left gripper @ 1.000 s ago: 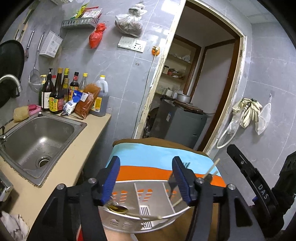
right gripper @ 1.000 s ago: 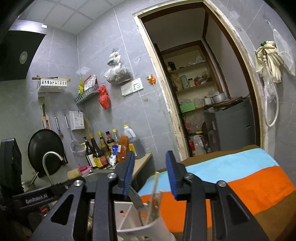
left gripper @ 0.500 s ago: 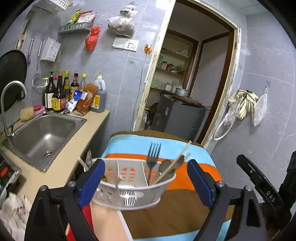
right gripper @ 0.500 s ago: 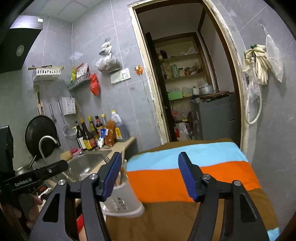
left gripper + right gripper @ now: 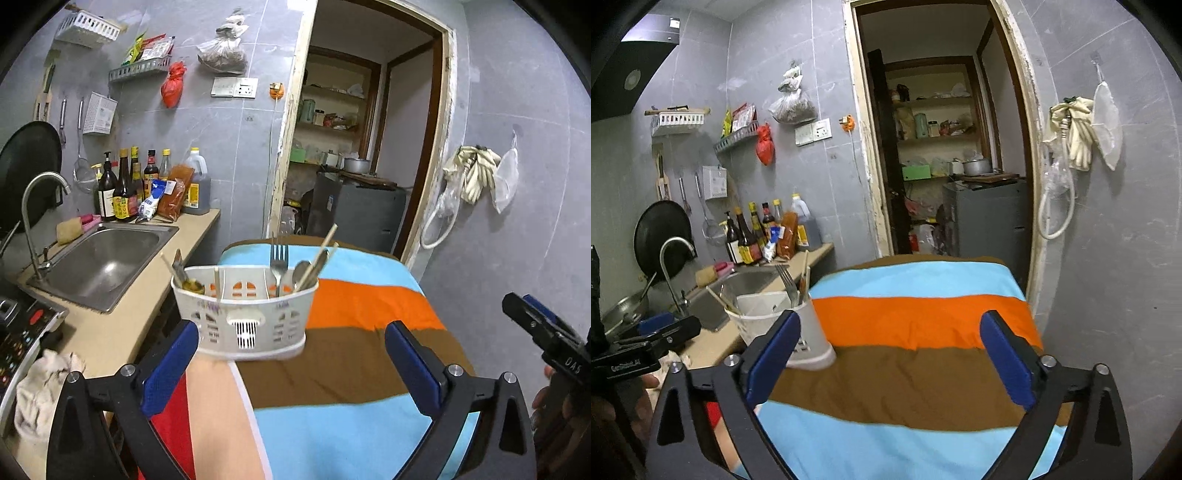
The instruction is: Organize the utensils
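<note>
A white slotted utensil caddy (image 5: 243, 310) stands on the striped cloth (image 5: 369, 306) at its left edge, beside the counter. A fork (image 5: 279, 258), a spoon (image 5: 301, 271) and chopsticks (image 5: 327, 242) stick up from its right slot, and more utensils lean in its left slot. My left gripper (image 5: 291, 354) sits just short of the caddy, its jaws opening wide with nothing between the pads. In the right wrist view the caddy (image 5: 775, 321) stands ahead and to the left. My right gripper (image 5: 890, 354) hovers over the cloth, its jaws opening and empty.
A steel sink (image 5: 99, 262) with a faucet (image 5: 37, 206) is set into the beige counter on the left. Sauce bottles (image 5: 125, 188) line the wall. A crumpled rag (image 5: 44, 387) and a cooker panel lie nearer. Ahead is a doorway with a grey cabinet (image 5: 354, 214).
Both grippers drew back from over the caddy and their jaws spread wide. The caddy, earlier right under the fingers, now stands whole ahead of them.
</note>
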A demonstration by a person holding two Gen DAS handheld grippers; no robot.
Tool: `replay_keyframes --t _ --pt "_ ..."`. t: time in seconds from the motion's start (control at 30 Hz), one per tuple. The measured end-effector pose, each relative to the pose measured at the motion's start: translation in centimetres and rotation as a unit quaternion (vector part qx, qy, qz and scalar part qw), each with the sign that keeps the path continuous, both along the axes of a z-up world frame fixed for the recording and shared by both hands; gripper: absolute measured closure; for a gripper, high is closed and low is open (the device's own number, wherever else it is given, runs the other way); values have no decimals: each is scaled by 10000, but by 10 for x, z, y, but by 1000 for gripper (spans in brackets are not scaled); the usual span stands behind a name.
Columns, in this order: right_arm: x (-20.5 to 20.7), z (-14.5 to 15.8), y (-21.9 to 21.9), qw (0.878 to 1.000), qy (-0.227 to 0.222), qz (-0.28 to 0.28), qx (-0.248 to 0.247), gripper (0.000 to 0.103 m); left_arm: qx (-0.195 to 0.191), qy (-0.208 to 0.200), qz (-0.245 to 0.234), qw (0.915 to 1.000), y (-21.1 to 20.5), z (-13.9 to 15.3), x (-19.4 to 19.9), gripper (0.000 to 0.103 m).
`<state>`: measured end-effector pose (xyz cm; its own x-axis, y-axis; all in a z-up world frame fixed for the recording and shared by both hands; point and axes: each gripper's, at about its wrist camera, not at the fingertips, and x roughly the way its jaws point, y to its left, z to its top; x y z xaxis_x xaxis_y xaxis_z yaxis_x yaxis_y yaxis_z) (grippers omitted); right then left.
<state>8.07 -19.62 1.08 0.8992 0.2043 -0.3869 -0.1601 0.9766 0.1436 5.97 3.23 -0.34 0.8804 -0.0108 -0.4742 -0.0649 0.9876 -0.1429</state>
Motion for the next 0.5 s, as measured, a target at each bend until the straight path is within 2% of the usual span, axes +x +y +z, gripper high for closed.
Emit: replay_keyframes --t 0.33,0.5 --pt "-49 1 -24 9995 160 -130 -257 2 99 170 105 9998 -12 -5 -44 1" --pt "-69 -1 -28 9995 197 -183 -189 2 134 117 187 9997 -15 -4 -58 1"
